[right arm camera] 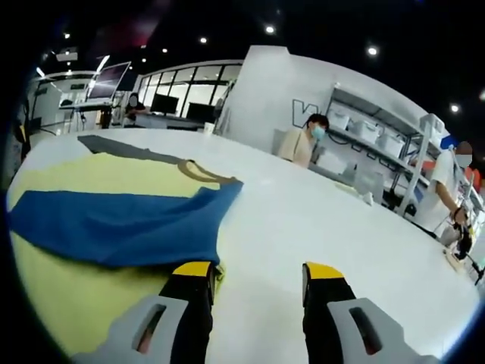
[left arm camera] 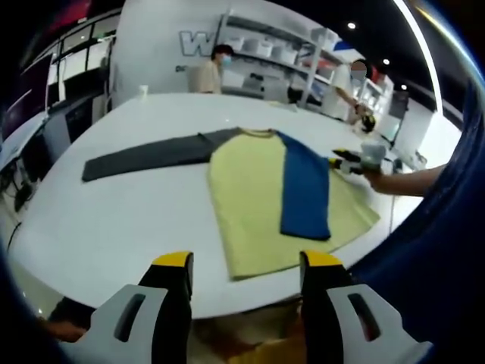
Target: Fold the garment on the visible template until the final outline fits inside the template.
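While the shirt (left arm camera: 258, 197) lay flat on the white table (left arm camera: 129, 220), we had both claws spread and empty. We saw the left gripper (left arm camera: 246, 265) back at the near table edge, hem just ahead of its jaws, with yellow body running away toward the collar (left arm camera: 256, 133). So the shirt's long axis ran roughly straight out from that claw. The blue sleeve (left arm camera: 305, 189) was already folded over the body and lay along that same axis. The grey sleeve (left arm camera: 155, 152) stuck out flat to the left in the left gripper view, across the axis and well apart from both claws. We saw the right gripper (right arm camera: 258, 273) at the shirt's blue side, its left jaw touching or just over the edge of the fabric near the folded blue sleeve (right arm camera: 114, 220), its right jaw over bare table (right arm camera: 318, 220). In the left gripper view the right gripper (left arm camera: 350, 161) showed at the shirt's right edge, held by a hand. We couldn't make out any template outline on the table. Our read: the grey sleeve was the open job, and it lay on the left claw's side, so the left was the nearer arm for it. It would have to travel forward and left to reach the cuff, then carry it across the body toward the blue sleeve. People stood at the far shelves, clear of the work.
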A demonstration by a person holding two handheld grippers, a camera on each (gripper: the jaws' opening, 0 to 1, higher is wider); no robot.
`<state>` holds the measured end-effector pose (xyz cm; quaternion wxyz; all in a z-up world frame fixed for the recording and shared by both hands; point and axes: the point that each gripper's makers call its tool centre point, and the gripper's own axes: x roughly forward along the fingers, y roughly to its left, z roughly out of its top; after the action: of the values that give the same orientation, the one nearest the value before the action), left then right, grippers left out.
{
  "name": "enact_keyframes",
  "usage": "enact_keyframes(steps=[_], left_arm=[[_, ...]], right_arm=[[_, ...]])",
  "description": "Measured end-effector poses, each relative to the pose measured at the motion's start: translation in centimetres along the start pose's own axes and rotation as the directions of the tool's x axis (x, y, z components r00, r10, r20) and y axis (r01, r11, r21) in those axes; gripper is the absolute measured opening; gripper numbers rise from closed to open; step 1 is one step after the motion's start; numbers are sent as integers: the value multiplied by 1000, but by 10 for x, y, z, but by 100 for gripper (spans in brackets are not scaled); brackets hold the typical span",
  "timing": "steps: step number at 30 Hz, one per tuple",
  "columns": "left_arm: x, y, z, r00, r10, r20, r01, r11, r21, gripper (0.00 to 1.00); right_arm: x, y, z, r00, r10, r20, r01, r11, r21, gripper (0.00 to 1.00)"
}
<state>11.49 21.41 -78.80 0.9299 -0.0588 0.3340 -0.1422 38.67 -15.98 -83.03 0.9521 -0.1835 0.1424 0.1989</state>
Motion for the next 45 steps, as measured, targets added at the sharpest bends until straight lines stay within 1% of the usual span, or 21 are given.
enact_keyframes(steps=[2, 5, 8, 10, 12, 14, 17, 20, 21, 25, 27, 28, 31, 32, 34, 35, 36, 38, 40, 42, 45], left_arm=[[0, 1, -1, 1000, 1, 1, -1, 1000, -1, 53], [0, 0, -2, 1000, 2, 0, -2, 1000, -4, 53], [1, -1, -3, 1000, -2, -4, 2, 1000, -3, 53], [1, -2, -3, 1000, -7, -4, 7, 1000, -5, 53], [2, -5, -2, 1000, -10, -4, 10, 1000, 0, 53], [2, -5, -2, 1000, -12, 0, 12, 1000, 0, 53], [2, -5, -2, 1000, -11, 3, 11, 1000, 0, 53], [2, -5, -2, 1000, -13, 4, 13, 1000, 1, 53], [2, -5, -2, 1000, -13, 4, 13, 1000, 2, 53], [1, -4, -2, 1000, -12, 7, 12, 1000, 0, 53], [1, -3, -2, 1000, -12, 10, 12, 1000, 1, 53], [0, -3, -2, 1000, -11, 12, 11, 1000, 1, 53], [-1, -4, 1, 1000, -8, 19, 8, 1000, -2, 53], [-2, -3, 0, 1000, -7, 22, 7, 1000, -3, 53], [-4, -1, -2, 1000, -4, 25, 4, 1000, -7, 53], [-4, 0, -3, 1000, -3, 25, 3, 1000, -8, 53], [-4, 0, -5, 1000, -1, 21, 2, 1000, -9, 53], [-5, 1, -8, 1000, 2, 18, -2, 1000, -6, 53], [-6, 2, -9, 1000, 6, 22, -6, 1000, -10, 53], [-7, 1, -9, 1000, 8, 24, -8, 1000, -16, 53], [-7, 0, -8, 999, 10, 32, -10, 1000, -19, 53]], right_arm=[[-4, 1, -2, 1000, 8, -4, -8, 1000, -8, 43], [-6, -3, -5, 1000, 10, -9, -10, 1000, -4, 44], [-9, -11, -9, 1000, -7, -14, 7, 1000, 0, 43], [-12, -18, -12, 999, -35, -33, 35, 999, 2, 38], [-13, -22, -15, 999, -41, -35, 42, 998, 42, 38], [-14, -28, -18, 998, -52, -42, 54, 998, 45, 39], [-17, -34, -12, 997, -73, -15, 74, 994, 78, 38], [-16, -30, -3, 998, -64, 8, 63, 994, 93, 39], [-13, -24, 3, 999, -50, 15, 48, 994, 93, 39], [-2, -8, 8, 1000, -13, 22, 11, 996, 88, 42], [3, -5, 7, 1000, 0, 19, -2, 994, 106, 43], [6, -1, 4, 1000, 9, 9, -10, 995, 102, 43], [6, 6, 4, 1000, 25, -6, -25, 996, 83, 43], [6, 7, 3, 1000, 27, -8, -27, 996, 80, 44], [8, 7, -4, 999, 28, -33, -26, 998, 55, 43], [10, 5, -14, 998, 19, -63, -18, 999, 27, 44], [11, 6, -12, 999, 21, -43, -19, 999, 44, 44], [10, 6, -11, 999, 26, -39, -24, 999, 49, 44], [11, 3, -11, 999, 21, -40, -19, 999, 39, 46], [9, 0, -10, 999, 1, -44, 0, 1000, 22, 48], [3, -2, 0, 1000, -7, -9, 8, 997, 79, 42]])
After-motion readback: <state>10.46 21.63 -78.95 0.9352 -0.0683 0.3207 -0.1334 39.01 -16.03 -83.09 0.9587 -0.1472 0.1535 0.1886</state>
